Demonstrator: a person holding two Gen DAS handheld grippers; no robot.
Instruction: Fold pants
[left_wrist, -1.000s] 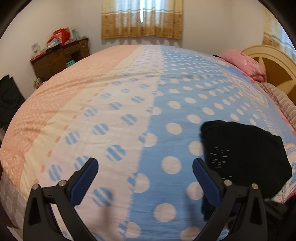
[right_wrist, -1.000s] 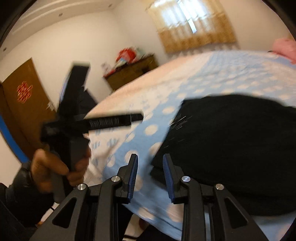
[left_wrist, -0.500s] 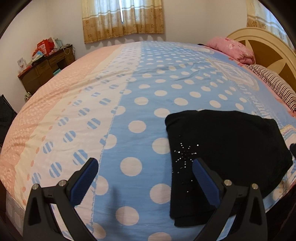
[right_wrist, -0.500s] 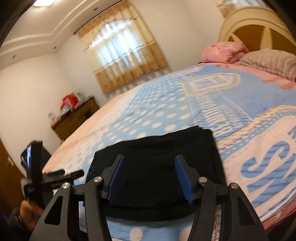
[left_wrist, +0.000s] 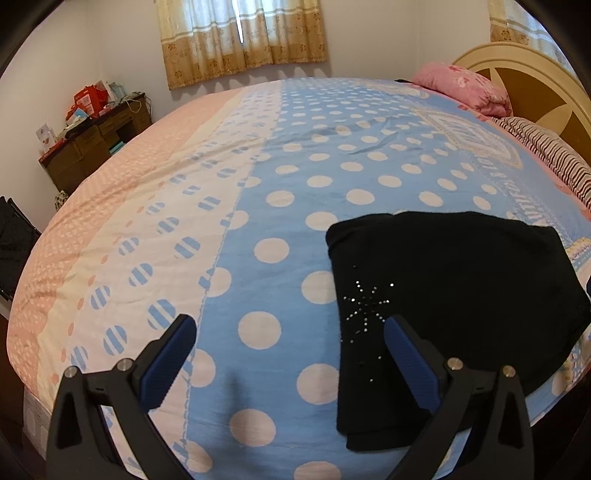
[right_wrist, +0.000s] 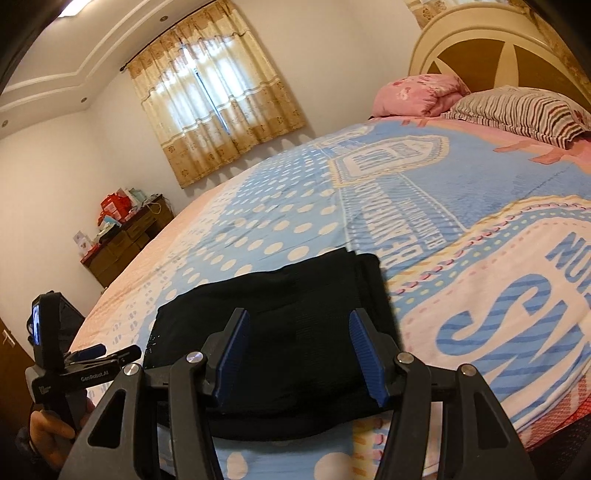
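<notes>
The black pants lie folded in a compact rectangle on the near edge of the bed, with a rhinestone star pattern near their left side. They also show in the right wrist view. My left gripper is open and empty, held above the blanket just left of the pants. My right gripper is open and empty, hovering over the near edge of the pants. The left gripper appears in the right wrist view, held in a hand at the far left.
The bed carries a blue, white and pink dotted blanket. A pink pillow and a striped pillow lie by the headboard. A wooden desk with clutter stands by the far wall, under a curtained window.
My right gripper has opened from nearly shut and swung right over the pants. My left gripper has moved right, bringing the pants more into view.
</notes>
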